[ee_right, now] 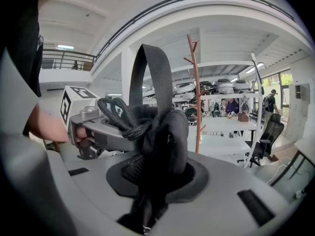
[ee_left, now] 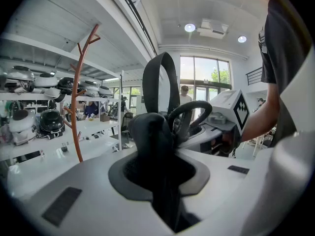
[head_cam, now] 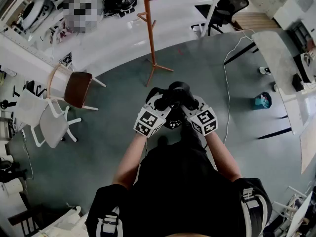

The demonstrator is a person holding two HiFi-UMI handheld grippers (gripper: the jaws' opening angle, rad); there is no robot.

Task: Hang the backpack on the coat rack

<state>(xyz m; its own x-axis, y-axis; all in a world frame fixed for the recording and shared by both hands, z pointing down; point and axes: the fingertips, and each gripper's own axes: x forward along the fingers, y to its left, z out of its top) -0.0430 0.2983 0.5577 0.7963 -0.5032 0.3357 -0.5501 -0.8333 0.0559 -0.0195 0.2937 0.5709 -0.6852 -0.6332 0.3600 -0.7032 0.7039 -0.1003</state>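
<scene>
The rack (head_cam: 150,38) stands on the grey floor (head_cam: 123,132). Well short of the rack, the backpack (head_cam: 174,94) is held off the floor. The left claw (head_cam: 159,102) and right claw (head_cam: 191,103), side by side, each clamp its black top fabric.

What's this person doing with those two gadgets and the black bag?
A person holds a gripper in each hand. The left gripper and the right gripper are both clamped on the top of a black backpack. The wooden coat rack stands ahead on the floor; the backpack is not yet hung.
</scene>
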